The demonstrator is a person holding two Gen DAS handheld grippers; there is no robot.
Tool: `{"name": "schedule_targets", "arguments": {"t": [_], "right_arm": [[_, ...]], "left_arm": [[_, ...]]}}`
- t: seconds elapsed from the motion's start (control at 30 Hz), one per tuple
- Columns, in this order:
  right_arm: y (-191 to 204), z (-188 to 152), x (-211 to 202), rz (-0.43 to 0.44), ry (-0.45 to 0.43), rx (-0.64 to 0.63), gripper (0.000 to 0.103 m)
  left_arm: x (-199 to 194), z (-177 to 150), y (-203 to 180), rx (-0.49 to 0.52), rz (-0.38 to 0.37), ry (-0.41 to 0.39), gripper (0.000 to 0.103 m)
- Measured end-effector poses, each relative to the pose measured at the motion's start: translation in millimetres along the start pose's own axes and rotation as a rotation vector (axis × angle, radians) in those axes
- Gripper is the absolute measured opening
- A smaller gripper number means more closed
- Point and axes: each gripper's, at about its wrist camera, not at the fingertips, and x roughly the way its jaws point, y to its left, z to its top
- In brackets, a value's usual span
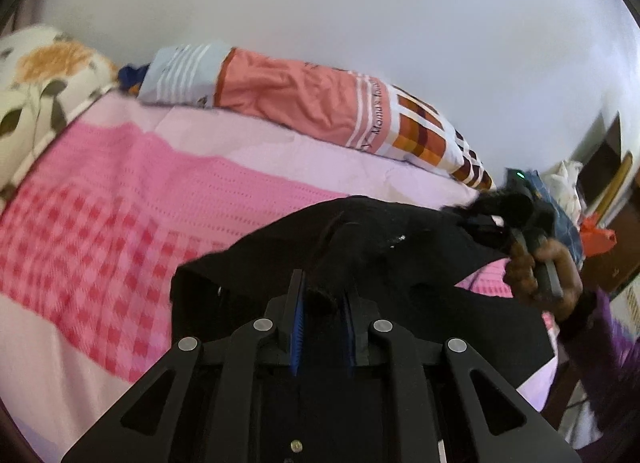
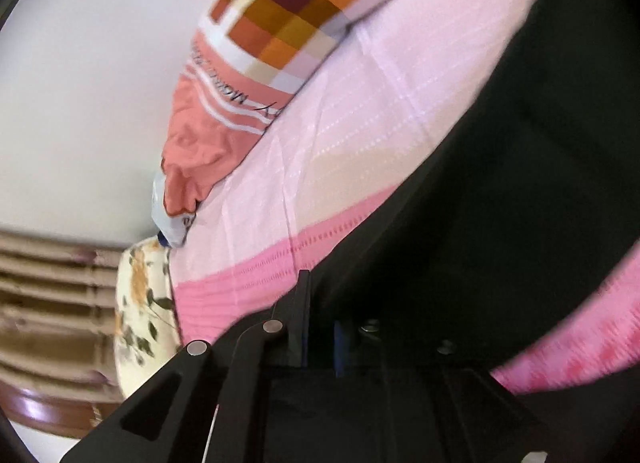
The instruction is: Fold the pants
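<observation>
The black pants (image 1: 360,247) hang stretched above the pink bed between my two grippers. My left gripper (image 1: 320,295) is shut on a bunched edge of the pants at the bottom of the left wrist view. My right gripper (image 1: 496,223) shows at the right of that view, held in a hand, shut on the other end of the black cloth. In the tilted right wrist view the pants (image 2: 520,167) fill the right side and cover my right gripper (image 2: 320,319); its fingers pinch the fabric.
The bed has a pink checked blanket (image 1: 120,199) and a pale pink sheet (image 2: 360,111). A long orange and checked bolster (image 1: 304,95) lies along the wall. A floral pillow (image 1: 36,87) is at the left. Cluttered furniture (image 1: 600,191) stands at the right.
</observation>
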Motion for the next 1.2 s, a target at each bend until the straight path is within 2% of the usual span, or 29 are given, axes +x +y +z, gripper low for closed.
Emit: {"name": "schedule_targets", "arguments": {"t": [0.17, 0.3, 0.37, 0.47, 0.57, 0.7, 0.73, 0.8, 0.83, 0.9, 0.97, 1.07, 1.17, 1.2], "right_arm": [[-12.8, -67.2, -43.8, 0.012, 0.014, -0.037, 0.009], [-36.6, -124.5, -59.7, 0.016, 0.072, 0.006, 0.008], [-49.9, -149.3, -57.6, 0.004, 0.104, 0.039, 0.008], [-77.5, -183.8, -47.2, -0.007, 0.162, 0.110, 0.009], [-97.7, -202.2, -36.5, 0.006, 0.206, 0.159, 0.008], [-113.4, -207.5, -38.7, 0.103, 0.207, 0.203, 0.013], [-116.8, -207.2, -40.8, 0.117, 0.204, 0.212, 0.018], [-127.1, -203.2, -51.3, 0.174, 0.163, 0.239, 0.032], [-134.6, -196.8, -61.6, 0.195, 0.117, 0.243, 0.038], [-153.2, -179.5, -88.6, 0.184, 0.003, 0.247, 0.041], [-175.9, -164.1, -114.2, 0.210, -0.082, 0.261, 0.043], [-215.0, -136.1, -159.7, 0.140, -0.251, 0.253, 0.045], [-258.2, -106.7, -191.1, 0.139, -0.347, 0.304, 0.043], [-274.5, -96.4, -199.5, 0.185, -0.372, 0.337, 0.043]], "left_arm": [[-15.0, -16.3, 16.0, -0.084, 0.030, 0.039, 0.017], [-25.8, -46.7, 32.7, -0.176, 0.066, 0.094, 0.017], [-31.9, -61.6, 36.3, -0.190, 0.099, 0.104, 0.017], [-40.0, -81.0, 33.5, -0.169, 0.171, 0.113, 0.017], [-49.4, -95.8, 24.4, -0.106, 0.275, 0.115, 0.017], [-64.2, -94.6, 8.3, -0.041, 0.389, 0.073, 0.017], [-66.8, -92.4, 5.3, -0.029, 0.408, 0.061, 0.018], [-74.5, -84.4, -5.7, -0.002, 0.453, 0.014, 0.021], [-75.6, -80.4, -9.4, -0.001, 0.440, -0.003, 0.025], [-78.2, -74.5, -19.1, 0.005, 0.415, -0.022, 0.054], [-78.6, -70.5, -32.9, 0.020, 0.407, -0.047, 0.064], [-71.2, -64.7, -53.8, 0.035, 0.344, -0.050, 0.069], [-52.6, -60.8, -72.3, 0.032, 0.280, -0.017, 0.071], [-47.1, -60.3, -77.6, 0.027, 0.267, -0.008, 0.071]]}}
